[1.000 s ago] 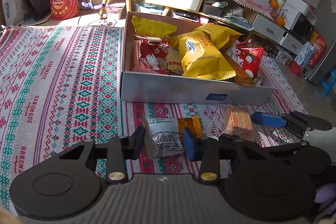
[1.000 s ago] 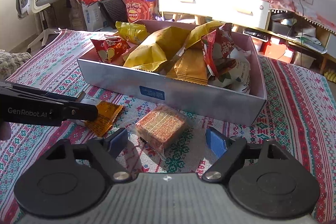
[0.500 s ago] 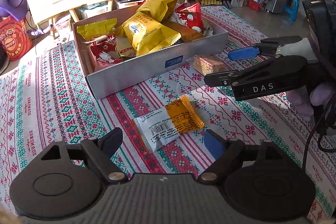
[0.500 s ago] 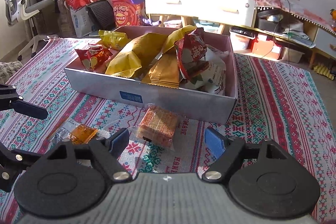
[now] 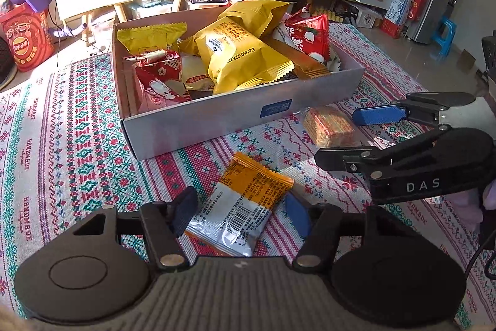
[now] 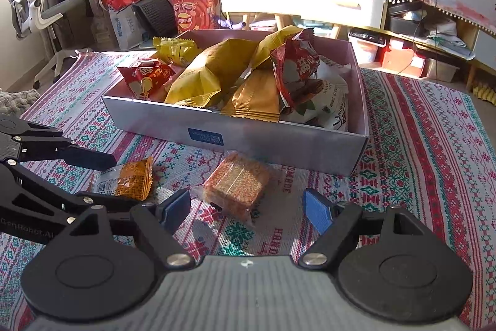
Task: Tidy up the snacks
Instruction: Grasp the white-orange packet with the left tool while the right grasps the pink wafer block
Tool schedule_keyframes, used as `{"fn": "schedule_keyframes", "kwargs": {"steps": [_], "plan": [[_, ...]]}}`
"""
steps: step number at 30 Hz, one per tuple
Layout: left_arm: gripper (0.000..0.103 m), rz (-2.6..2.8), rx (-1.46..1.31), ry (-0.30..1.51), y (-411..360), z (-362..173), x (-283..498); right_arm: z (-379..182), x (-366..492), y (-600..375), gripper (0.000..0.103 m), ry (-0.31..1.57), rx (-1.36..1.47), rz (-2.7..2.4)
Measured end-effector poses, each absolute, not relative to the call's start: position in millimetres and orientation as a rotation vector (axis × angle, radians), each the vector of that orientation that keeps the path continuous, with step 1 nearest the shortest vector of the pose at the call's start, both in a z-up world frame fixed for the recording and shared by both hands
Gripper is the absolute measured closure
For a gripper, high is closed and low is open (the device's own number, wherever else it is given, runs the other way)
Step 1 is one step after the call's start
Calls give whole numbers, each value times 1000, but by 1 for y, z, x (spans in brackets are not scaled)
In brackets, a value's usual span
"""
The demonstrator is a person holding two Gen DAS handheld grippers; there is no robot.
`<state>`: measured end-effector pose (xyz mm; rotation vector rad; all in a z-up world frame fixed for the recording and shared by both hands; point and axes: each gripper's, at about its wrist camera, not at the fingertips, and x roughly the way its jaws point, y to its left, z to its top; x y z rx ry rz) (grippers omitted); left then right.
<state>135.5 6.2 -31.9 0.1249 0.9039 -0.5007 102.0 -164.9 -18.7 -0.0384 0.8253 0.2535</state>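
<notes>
Left wrist view: my left gripper (image 5: 241,214) is spread wide, its 2 fingers flanking the orange-and-silver snack packet (image 5: 240,208), which lies flat on the patterned cloth (image 5: 62,151) covering the bench. I cannot tell whether the finger pads touch the packet's edges; nothing is clamped. At 12 o'clock from the packet stands the open cardboard box (image 5: 217,120), filled with yellow and red snack bags. A clear-wrapped block of orange crackers (image 5: 328,123) rests on the cloth at 2 o'clock from the packet, just beside the box's front wall. My right gripper (image 5: 347,138) enters from 3 o'clock, released, its blue-padded finger and its black finger lying either side of the crackers.

Right wrist view: my right gripper (image 6: 248,208) is released, and the crackers (image 6: 238,183) sit between and slightly ahead of its 2 fingertips, apart from both pads. The box (image 6: 279,145) is at 12 o'clock, near the crackers. At 9 o'clock the left gripper (image 6: 102,176) straddles the packet (image 6: 127,182), whose orange end shows between the black fingers. The cloth (image 6: 418,145) extends to 3 o'clock.
</notes>
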Motion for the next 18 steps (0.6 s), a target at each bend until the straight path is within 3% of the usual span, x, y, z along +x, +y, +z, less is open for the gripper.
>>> {"fn": "schedule_keyframes", "kwargs": {"steps": [4,8,12,14,16,18], "plan": [[51,-428,118,905,10,-30,131,-18,104,-164,25,850,35,288],[53,-387,113,900,8,-28,121,-18,105,-161,25,850,46,292],[56,-352,117,902,6,-27,118,-20,111,-158,33,836,47,235],[57,-340,106,906,8,-27,117,-20,111,-157,37,829,45,211],[57,-331,99,910,10,-27,115,-19,109,-153,55,825,15,198],[57,-321,94,916,12,-26,113,-18,108,-151,66,829,-2,192]]}}
